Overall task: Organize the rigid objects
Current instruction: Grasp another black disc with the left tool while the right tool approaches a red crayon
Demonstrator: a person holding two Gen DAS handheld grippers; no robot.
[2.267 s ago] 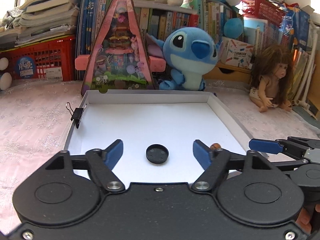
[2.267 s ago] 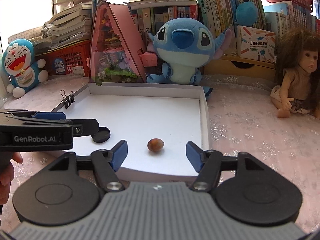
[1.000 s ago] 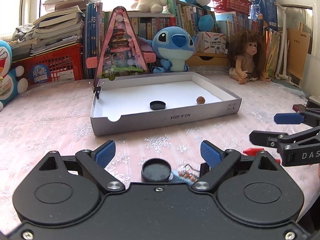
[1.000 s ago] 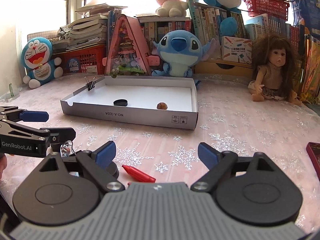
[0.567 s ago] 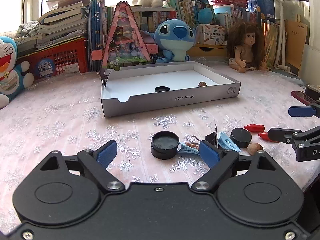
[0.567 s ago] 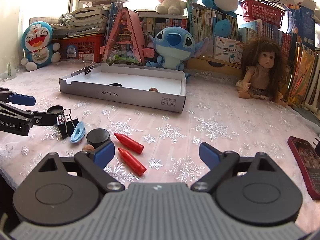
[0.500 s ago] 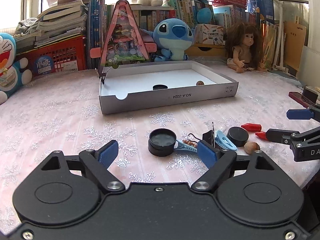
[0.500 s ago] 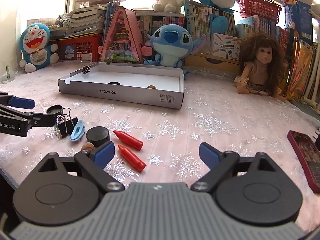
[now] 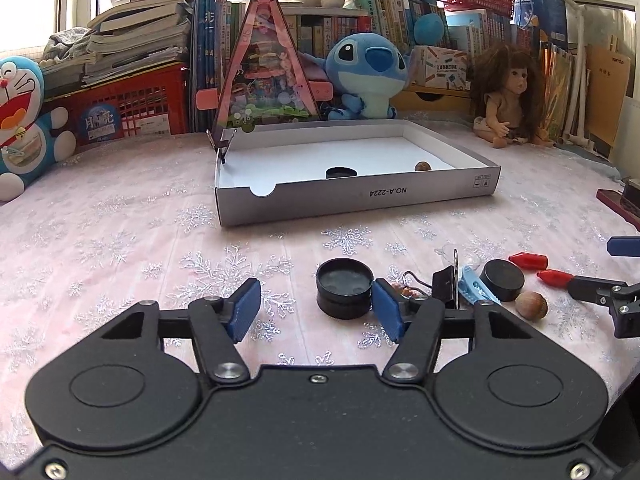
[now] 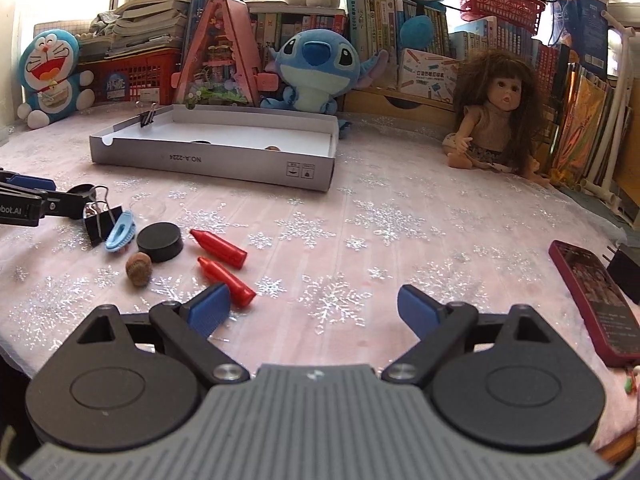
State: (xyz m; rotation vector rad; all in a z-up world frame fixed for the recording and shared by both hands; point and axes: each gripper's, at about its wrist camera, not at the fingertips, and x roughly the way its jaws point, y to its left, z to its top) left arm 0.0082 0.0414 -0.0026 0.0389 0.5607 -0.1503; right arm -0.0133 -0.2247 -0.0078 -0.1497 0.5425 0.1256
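Note:
A black round lid (image 9: 344, 288) lies on the pink cloth between the jaws of my left gripper (image 9: 316, 312). The jaws are closing: the right pad is at the lid's edge and the left pad stands clear of it. To the lid's right lie a black binder clip (image 9: 446, 286), a blue clip (image 9: 474, 286), a black puck (image 10: 160, 241), a hazelnut (image 10: 138, 268) and two red crayons (image 10: 218, 248). My right gripper (image 10: 314, 314) is open and empty, its left pad beside the nearer crayon (image 10: 226, 276). The white box (image 9: 352, 200) holds a black cap (image 9: 340, 172) and a nut (image 9: 422, 166).
A binder clip (image 9: 220, 146) is clipped on the box's left wall. A red phone (image 10: 596, 300) lies at the right table edge. A doll (image 10: 496, 120), plush toys, books and a red crate line the back.
Both grippers have come back from the box to the pile at the table's front. My left jaws have narrowed around the black lid. The right gripper has sunk a little toward the crayons.

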